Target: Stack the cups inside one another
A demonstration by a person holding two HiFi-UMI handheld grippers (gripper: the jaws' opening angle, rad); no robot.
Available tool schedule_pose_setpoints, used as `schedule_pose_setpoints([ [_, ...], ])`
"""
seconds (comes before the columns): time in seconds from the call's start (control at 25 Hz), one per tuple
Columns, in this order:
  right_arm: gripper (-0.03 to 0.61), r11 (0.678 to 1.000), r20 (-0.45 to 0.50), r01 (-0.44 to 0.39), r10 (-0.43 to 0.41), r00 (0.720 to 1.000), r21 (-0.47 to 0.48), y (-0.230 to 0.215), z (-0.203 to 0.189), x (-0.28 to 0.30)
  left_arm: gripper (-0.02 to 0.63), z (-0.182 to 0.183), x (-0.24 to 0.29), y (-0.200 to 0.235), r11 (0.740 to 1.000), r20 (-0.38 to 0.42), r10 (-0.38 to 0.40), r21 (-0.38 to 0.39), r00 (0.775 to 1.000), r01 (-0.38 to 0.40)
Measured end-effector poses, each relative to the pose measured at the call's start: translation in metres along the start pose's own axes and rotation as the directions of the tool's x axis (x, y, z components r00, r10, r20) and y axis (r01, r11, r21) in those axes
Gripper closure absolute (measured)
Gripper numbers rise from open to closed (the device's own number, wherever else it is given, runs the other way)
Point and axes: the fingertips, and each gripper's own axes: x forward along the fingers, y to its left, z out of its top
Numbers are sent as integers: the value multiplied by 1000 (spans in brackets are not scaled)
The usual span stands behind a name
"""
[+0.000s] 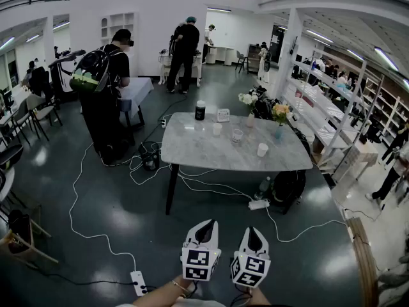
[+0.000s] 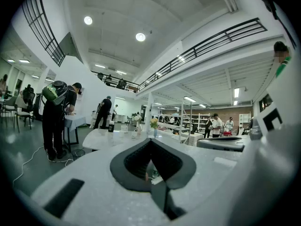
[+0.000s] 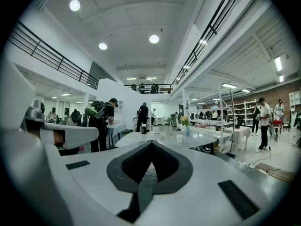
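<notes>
Head view: cups unstacked

Left gripper (image 1: 206,226) and right gripper (image 1: 254,234) both have jaws together, empty. On the marble table (image 1: 192,152) stand a white cup (image 1: 217,129), a clear glass (image 1: 237,135) and a second white cup (image 1: 262,149) near its front edge. Open floor (image 1: 128,222), strewn with cables, lies between.

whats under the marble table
Under the table: white cables trailing on the floor, a power strip, a bottle and a dark bag at its right end. The tabletop hides the floor farther back.
</notes>
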Motion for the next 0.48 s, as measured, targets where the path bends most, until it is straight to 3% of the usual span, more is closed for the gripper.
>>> schedule_pose_setpoints([
  [0.32,574,1000,6,-8,8,1000,-2,13,-4,1,609,-7,-3,10,1000,-2,-1,-3,1000,1],
  [0.48,574,999,20,-23,23,1000,45,19,-2,4,609,-7,-3,17,1000,-4,-4,1,1000,4],
])
